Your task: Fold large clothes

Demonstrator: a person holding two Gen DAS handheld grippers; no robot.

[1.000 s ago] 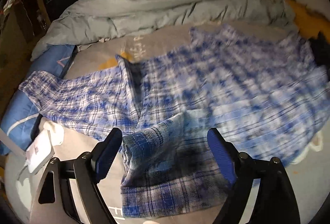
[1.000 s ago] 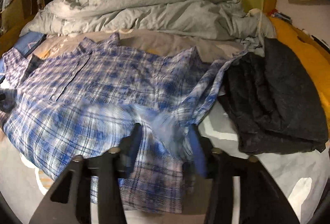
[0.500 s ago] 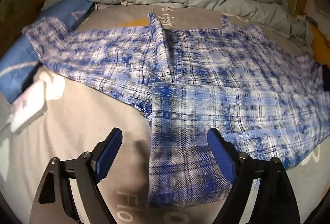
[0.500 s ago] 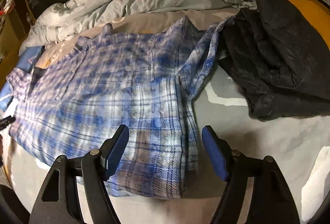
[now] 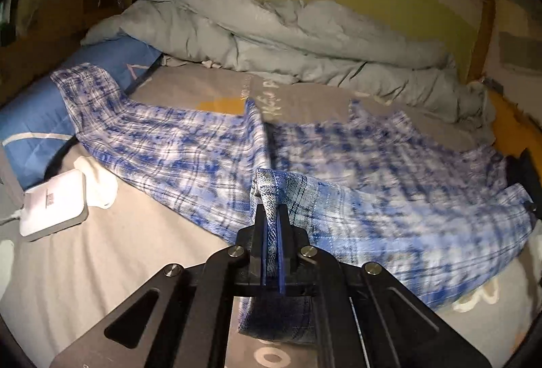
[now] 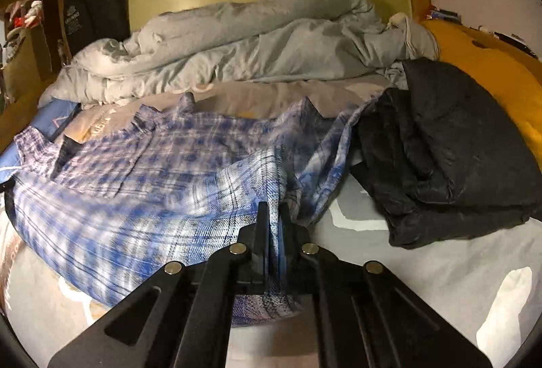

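Note:
A blue and white plaid shirt (image 5: 389,185) lies spread on the grey bed sheet (image 5: 101,252), its hem folded up over the body. One sleeve (image 5: 135,127) stretches left toward the pillow. My left gripper (image 5: 270,215) is shut on the near left corner of the folded hem and holds it lifted. In the right wrist view the same shirt (image 6: 142,178) fills the middle, and my right gripper (image 6: 272,215) is shut on the near right corner of the hem, also lifted.
A crumpled grey duvet (image 5: 288,39) lies across the back of the bed. A blue pillow (image 5: 40,110) and a white box (image 5: 54,198) are at the left. A dark folded garment (image 6: 447,147) lies right of the shirt, with a yellow cushion (image 6: 501,76) behind it.
Both grippers were open over the folded hem half a second ago. Both have now shut on the hem's corners and raised the cloth off the bed.

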